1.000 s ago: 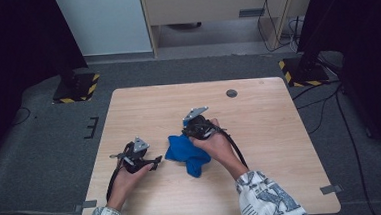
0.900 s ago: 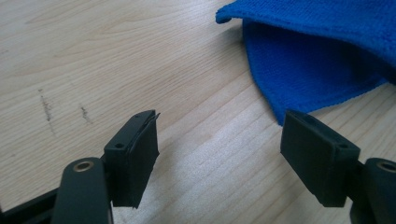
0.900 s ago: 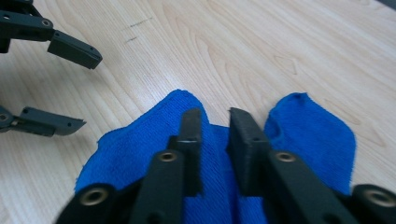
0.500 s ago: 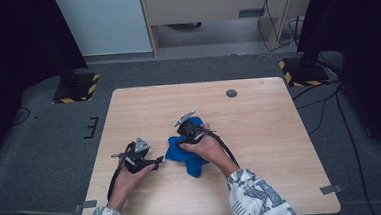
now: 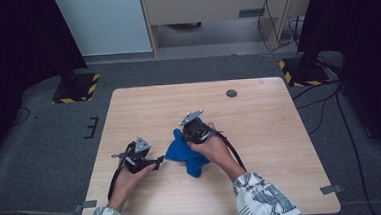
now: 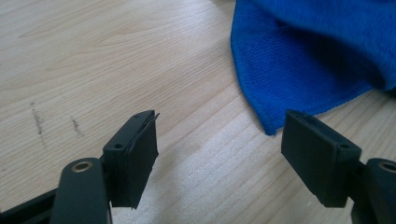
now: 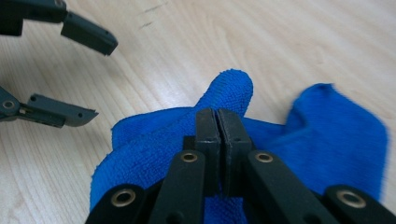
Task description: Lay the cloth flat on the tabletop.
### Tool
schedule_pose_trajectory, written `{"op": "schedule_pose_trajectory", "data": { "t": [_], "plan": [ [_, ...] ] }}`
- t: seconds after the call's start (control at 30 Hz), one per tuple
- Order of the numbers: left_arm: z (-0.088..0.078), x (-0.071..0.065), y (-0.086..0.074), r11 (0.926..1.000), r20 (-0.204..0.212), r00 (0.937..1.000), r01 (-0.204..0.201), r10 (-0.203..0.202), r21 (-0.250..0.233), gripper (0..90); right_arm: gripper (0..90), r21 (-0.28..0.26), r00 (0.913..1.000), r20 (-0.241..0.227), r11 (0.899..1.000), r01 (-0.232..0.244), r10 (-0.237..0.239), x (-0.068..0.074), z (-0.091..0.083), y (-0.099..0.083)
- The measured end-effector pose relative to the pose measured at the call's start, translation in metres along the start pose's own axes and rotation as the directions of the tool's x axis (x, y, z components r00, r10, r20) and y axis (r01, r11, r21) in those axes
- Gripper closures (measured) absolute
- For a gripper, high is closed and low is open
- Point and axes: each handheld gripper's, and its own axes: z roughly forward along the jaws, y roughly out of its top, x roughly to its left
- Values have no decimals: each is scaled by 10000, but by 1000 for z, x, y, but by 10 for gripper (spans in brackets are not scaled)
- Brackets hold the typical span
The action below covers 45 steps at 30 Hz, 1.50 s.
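Note:
A crumpled blue cloth (image 5: 180, 153) lies on the wooden table (image 5: 260, 133), between the two hands. My right gripper (image 5: 182, 140) reaches down onto it from the right. In the right gripper view its jaws have just closed and are pressed together (image 7: 217, 114) on a raised fold of the blue cloth (image 7: 327, 140). My left gripper (image 5: 157, 161) rests low at the cloth's left edge. It is open (image 6: 219, 154) over bare wood, with a corner of the blue cloth (image 6: 303, 70) just beyond its right jaw. The open left gripper (image 7: 102, 79) also appears at the upper left of the right gripper view.
A small dark round hole (image 5: 231, 93) sits near the table's far edge. Dark floor surrounds the table, with black stands on yellow-striped bases (image 5: 77, 89) at both far corners and a cabinet (image 5: 207, 6) behind. A cable (image 5: 234, 152) trails from the right gripper.
The right gripper shifted slightly left over the cloth and back, and the cloth bunched a little under it. The left hand and gripper stayed still.

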Motion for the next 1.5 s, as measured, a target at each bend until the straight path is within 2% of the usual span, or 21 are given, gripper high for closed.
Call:
{"op": "schedule_pose_trajectory", "data": {
  "t": [0.13, 0.23, 0.33, 0.47, 0.6, 0.73, 0.87, 1.17, 1.5],
  "plan": [
    [1, -3, 1, 10000, 49, 10000, -77, 77, -13, 270, 885, -275, 9994, 266, 9994, -202, 209, -4, -12, -4],
    [1, -7, 3, 9998, 80, 9998, -199, 199, -8, 276, 885, -519, 9969, 723, 9982, -288, 326, -11, -27, -13],
    [2, -9, 4, 9998, 121, 9997, -205, 206, -36, 279, 886, -835, 9937, 889, 9947, -606, 680, -17, -39, -20],
    [4, -9, 4, 9998, 148, 9997, -215, 214, 33, 282, 886, -923, 9905, 1056, 9927, -781, 877, -22, -50, -30],
    [4, -9, 5, 9999, 149, 9998, -166, 166, 13, 290, 886, -887, 9832, 1409, 9906, -1042, 1160, -33, -65, -50],
    [4, -9, 5, 9999, 109, 9998, -150, 150, -14, 296, 886, -876, 9791, 1522, 9886, -1228, 1351, -38, -67, -60],
    [4, -10, 6, 9998, 134, 9997, -216, 216, 7, 301, 885, -589, 9761, 1661, 9895, -1321, 1402, -43, -67, -72],
    [4, -11, 7, 9998, 158, 9997, -199, 199, -40, 309, 885, -488, 9710, 1767, 9868, -1545, 1608, -48, -68, -83],
    [3, -22, 15, 9989, 378, 9986, -347, 358, -306, 323, 885, -411, 9669, 1884, 9850, -1673, 1721, -53, -76, -96]
  ]
}}
